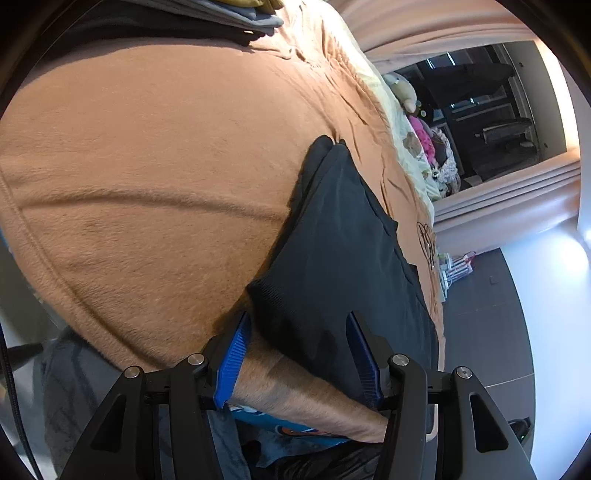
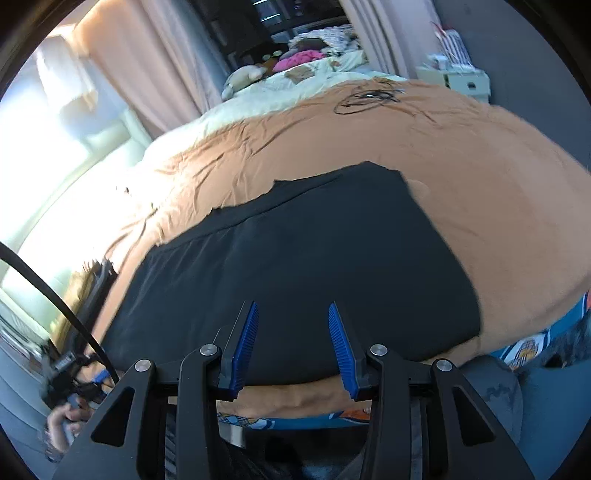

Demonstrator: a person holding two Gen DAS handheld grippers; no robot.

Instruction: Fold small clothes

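Observation:
A black garment [image 1: 343, 251] lies flat on the orange blanket [image 1: 147, 166] near the bed's front edge. In the right wrist view the garment [image 2: 295, 251] shows as a wide dark rectangle, partly folded, with a stepped far edge. My left gripper [image 1: 298, 315] is open at the garment's near left corner. The cloth lies between its blue pads [image 1: 236, 354], which do not press on it. My right gripper [image 2: 293, 308] is open too and hovers over the garment's near edge with nothing held.
A stack of folded clothes [image 1: 240, 14] sits at the far end of the blanket [image 2: 480, 166]. A black cable [image 2: 365, 96] lies coiled further back, before pillows and plush toys [image 2: 243, 77]. A blue patterned cloth [image 2: 524, 350] hangs at the bed's near edge.

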